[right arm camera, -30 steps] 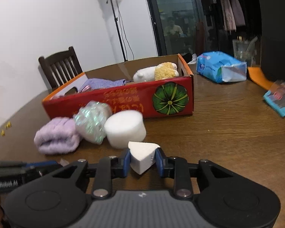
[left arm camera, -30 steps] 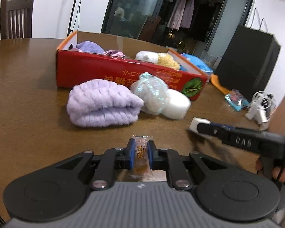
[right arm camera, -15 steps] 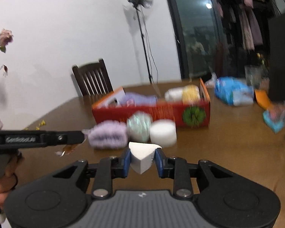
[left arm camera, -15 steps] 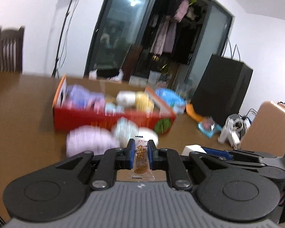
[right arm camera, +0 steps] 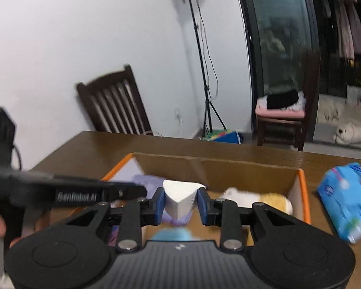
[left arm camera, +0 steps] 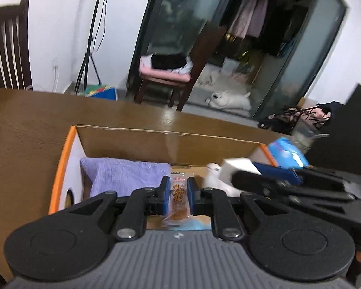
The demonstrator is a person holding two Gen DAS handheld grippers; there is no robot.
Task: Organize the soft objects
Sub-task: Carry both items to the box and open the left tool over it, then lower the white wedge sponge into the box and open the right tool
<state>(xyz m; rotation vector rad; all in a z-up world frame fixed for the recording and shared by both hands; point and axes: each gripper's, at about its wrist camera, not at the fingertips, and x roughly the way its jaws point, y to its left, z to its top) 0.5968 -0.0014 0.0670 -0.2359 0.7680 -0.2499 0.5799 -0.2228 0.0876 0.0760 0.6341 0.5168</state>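
My left gripper (left arm camera: 178,193) is shut on a small orange candy packet (left arm camera: 177,198) and holds it above the open cardboard box (left arm camera: 156,142). My right gripper (right arm camera: 180,201) is shut on a white wedge-shaped sponge (right arm camera: 180,198), also above the box (right arm camera: 204,166). The right gripper also shows at the right of the left wrist view, with the sponge (left arm camera: 238,172) at its tip. Inside the box lie a purple towel (left arm camera: 125,175), a white and yellow plush (right arm camera: 260,200) and something blue (right arm camera: 173,234) under the grippers.
The box sits on a brown wooden table (left arm camera: 24,125). A blue tissue pack (right arm camera: 346,200) lies right of the box. Wooden chairs (right arm camera: 113,103) stand behind the table, with a tripod stand (right arm camera: 204,84) and a glass door beyond.
Both grippers have moved forward from the near table to above the open box, each still holding its object. The purple towel, sponge cylinder and iridescent ball in front of the box have left view.
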